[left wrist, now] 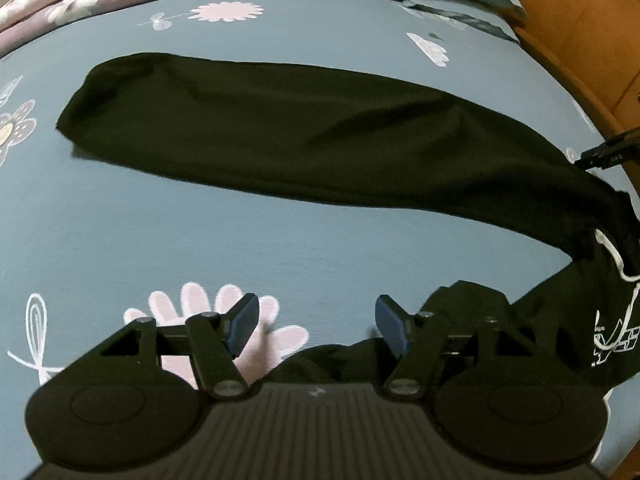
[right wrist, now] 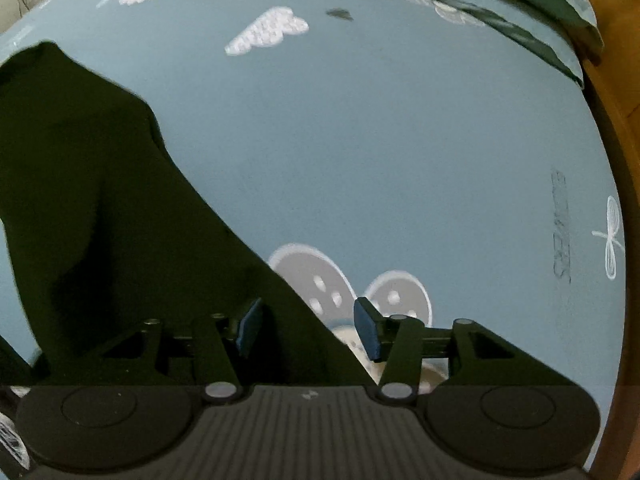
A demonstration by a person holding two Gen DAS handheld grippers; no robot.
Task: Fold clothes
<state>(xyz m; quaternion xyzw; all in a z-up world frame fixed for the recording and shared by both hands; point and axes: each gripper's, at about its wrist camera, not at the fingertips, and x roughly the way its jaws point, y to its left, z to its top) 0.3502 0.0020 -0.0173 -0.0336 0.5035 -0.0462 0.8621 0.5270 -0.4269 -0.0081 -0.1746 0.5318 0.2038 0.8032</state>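
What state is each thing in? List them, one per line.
Left gripper: open, holding nothing.
Right gripper: open, gripping nothing.
Black garment: spread on the bed, partly folded, printed end bunched.
Blue floral bedsheet: smooth, flat.

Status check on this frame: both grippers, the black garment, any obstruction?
Left gripper open, empty, over the bedsheet. Right gripper open, nothing pinched. Black garment spread out, unfolded. Nothing in the way.
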